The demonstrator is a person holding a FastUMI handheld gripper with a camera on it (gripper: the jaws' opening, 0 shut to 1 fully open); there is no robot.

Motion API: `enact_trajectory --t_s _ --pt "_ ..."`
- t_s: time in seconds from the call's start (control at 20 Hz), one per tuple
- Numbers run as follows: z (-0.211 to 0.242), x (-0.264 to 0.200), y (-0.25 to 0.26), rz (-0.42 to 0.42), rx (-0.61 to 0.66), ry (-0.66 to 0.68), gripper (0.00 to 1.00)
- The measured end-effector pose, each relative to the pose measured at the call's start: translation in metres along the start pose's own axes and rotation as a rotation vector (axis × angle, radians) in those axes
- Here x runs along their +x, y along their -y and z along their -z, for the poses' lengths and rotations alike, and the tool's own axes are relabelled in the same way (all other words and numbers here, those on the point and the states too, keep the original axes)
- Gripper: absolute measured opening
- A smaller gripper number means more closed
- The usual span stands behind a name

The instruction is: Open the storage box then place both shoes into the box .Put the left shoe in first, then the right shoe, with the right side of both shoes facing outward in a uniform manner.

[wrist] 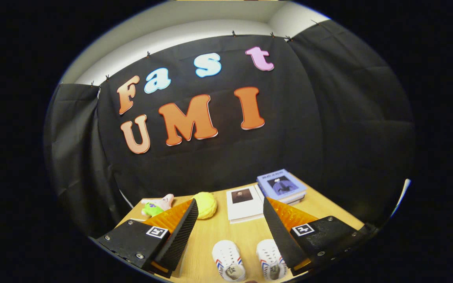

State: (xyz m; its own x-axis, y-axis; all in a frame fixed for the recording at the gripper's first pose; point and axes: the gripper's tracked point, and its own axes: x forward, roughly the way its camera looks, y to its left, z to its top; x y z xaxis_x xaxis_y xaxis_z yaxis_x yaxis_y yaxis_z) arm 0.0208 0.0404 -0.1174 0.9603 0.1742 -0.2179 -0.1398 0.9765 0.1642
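Now the tool (230,220) is hovering with fingers apart above the two shoes (246,264), so opening the storage box is probably coming first.

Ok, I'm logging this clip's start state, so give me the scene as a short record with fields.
gripper: gripper open, fingers wide apart, holding nothing
shoes: two white shoes side by side on the table, low between the fingers
table: wooden table
beyond fingers: yellow plush, pink-and-green plush toy, white book, blue book on a stack
task progress: shoes untouched
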Motion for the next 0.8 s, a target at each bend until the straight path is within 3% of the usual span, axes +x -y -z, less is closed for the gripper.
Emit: enact_trajectory --t_s 0.3,0.5,0.8 --pt "0.092 0.019 -0.045 -0.218 0.250 -0.213 0.98" --pt "0.140 0.028 -0.082 -0.379 0.497 -0.351 0.98" --pt "0.192 0.033 -0.124 -0.561 0.718 -0.558 0.98"
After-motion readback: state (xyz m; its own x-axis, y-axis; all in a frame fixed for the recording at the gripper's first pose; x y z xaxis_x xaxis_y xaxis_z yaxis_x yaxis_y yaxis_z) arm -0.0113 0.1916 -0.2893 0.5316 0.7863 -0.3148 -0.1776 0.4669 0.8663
